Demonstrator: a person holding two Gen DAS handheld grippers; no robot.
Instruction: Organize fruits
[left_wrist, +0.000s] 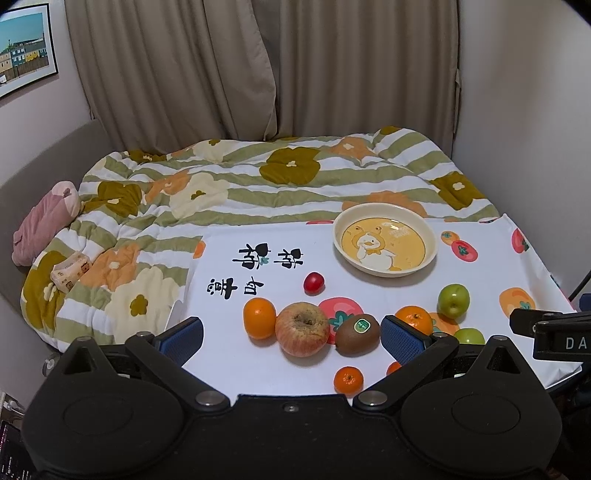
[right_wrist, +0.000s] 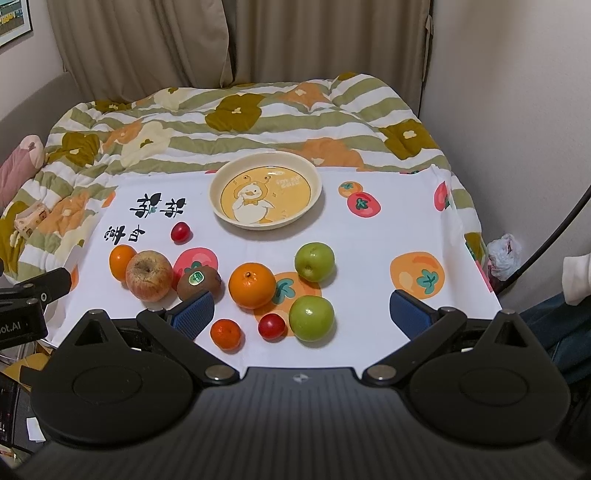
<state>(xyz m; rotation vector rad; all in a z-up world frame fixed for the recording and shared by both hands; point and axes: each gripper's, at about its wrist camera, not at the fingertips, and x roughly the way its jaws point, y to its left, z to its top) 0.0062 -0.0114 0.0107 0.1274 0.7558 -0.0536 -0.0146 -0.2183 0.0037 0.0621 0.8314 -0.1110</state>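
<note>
1. The left gripper (left_wrist: 291, 334) is hovering low over the near edge of the worktop (left_wrist: 369, 288), levelled and pointing toward the far edge, its blue pads (left_wrist: 183, 338) standing wide apart and holding nothing.
2. Between those pads are lying a red apple (left_wrist: 302, 329), a kiwi (left_wrist: 357, 334) touching it, and an orange (left_wrist: 259, 318) on the apple's other side.
3. The right gripper (right_wrist: 302, 314) is hanging over the near edge too, tilted slightly down, its jaws spread wide and empty.
4. Between its pads (right_wrist: 194, 314) are sitting a small tangerine (right_wrist: 226, 333), a cherry tomato (right_wrist: 272, 325) and a green apple (right_wrist: 311, 318), the tomato just beside the apple.
5. A larger orange (right_wrist: 252, 285) and a second green apple (right_wrist: 314, 261) are resting toward the middle of the worktop, near each other.
6. Another cherry tomato (right_wrist: 180, 232) is lying apart, toward the far left corner.
7. A cream plate (right_wrist: 221, 181) with a duck picture is sitting at the far edge, holding no fruit.
8. A flowered quilt (right_wrist: 258, 110) is covering the bed beyond the worktop.
</note>
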